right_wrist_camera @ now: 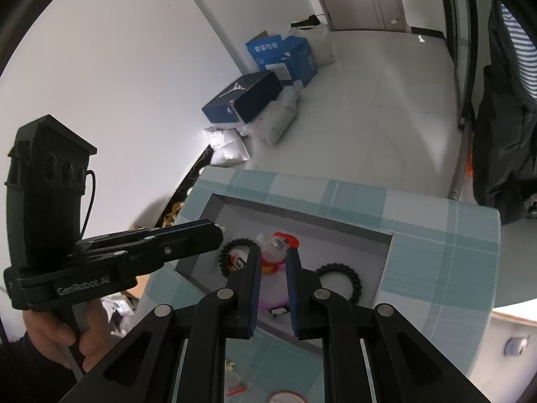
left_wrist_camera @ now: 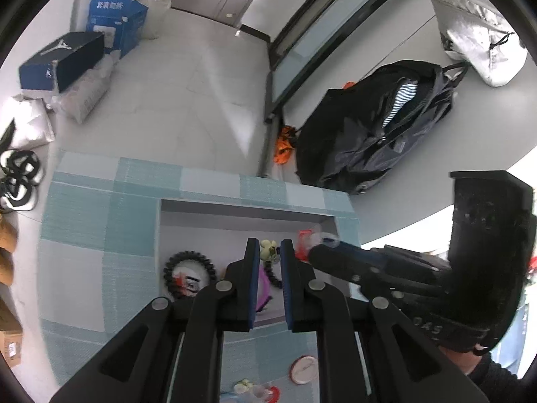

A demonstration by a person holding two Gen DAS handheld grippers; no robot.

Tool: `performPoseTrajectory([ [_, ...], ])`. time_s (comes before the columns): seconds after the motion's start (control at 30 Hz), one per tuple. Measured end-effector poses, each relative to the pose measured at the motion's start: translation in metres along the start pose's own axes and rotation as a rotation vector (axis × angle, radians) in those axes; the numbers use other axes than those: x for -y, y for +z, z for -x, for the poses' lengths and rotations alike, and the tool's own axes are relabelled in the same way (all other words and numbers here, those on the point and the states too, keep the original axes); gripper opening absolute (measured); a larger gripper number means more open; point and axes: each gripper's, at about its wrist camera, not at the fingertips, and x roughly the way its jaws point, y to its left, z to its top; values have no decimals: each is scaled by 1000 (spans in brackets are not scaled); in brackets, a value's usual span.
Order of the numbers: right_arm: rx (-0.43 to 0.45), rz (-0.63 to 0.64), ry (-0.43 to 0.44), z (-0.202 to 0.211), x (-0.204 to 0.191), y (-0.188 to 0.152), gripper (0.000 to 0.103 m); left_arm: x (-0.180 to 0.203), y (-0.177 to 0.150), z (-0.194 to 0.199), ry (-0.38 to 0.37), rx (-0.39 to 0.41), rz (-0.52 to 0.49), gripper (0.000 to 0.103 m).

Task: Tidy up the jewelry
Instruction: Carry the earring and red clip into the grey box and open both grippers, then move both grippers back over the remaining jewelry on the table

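Note:
A grey open box sits on a teal checked cloth. In it lie a black bead bracelet, a second black bracelet, a pale green charm and a purple piece. My left gripper hangs above the box, jaws a little apart, nothing between them. My right gripper is shut on a clear packet with a red ornament over the box; the same packet shows in the left wrist view.
On the cloth near me lie a round red-rimmed lid and small loose trinkets. A black bag, a silver bag, blue boxes and sandals stand on the floor beyond.

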Motion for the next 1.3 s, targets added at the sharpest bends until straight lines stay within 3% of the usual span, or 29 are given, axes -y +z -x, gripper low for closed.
performPoseTrajectory([
  [0.13, 14, -25, -25, 3, 7, 1, 17, -1, 2, -4, -57, -12, 21, 9],
  [0.2, 32, -35, -58, 8, 11, 1, 29, -2, 5, -9, -102, -46, 53, 21],
  [0.23, 49, -35, -85, 12, 13, 1, 36, -3, 5, -9, -109, -49, 62, 31],
  [0.27, 63, -38, -111, 16, 15, 1, 52, -2, 5, -8, -100, -41, 66, 44],
  [0.33, 85, -52, -116, 24, 19, 0, 58, 1, 4, -3, -89, -20, 45, 59],
  [0.4, 109, -64, -110, 32, 22, 0, 59, 5, 3, 3, -63, 7, 19, 60],
  [0.67, 232, -39, -128, 62, 13, -5, 83, 7, -6, 13, 31, 43, -8, 61],
  [0.93, 381, 15, -113, 90, -6, -25, 94, 13, -29, 27, 101, 78, -56, 61],
  [1.0, 402, 36, -144, 95, -12, -31, 100, 18, -36, 33, 128, 96, -79, 61],
  [1.13, 423, 60, -151, 101, -19, -41, 101, 23, -48, 41, 172, 129, -124, 61],
  [1.2, 423, 81, -172, 101, -23, -46, 101, 23, -56, 42, 183, 125, -133, 66],
  [1.23, 426, 93, -184, 102, -25, -49, 101, 24, -59, 42, 184, 119, -139, 74],
  [1.3, 449, 133, -229, 106, -30, -56, 101, 26, -67, 46, 198, 132, -151, 77],
])
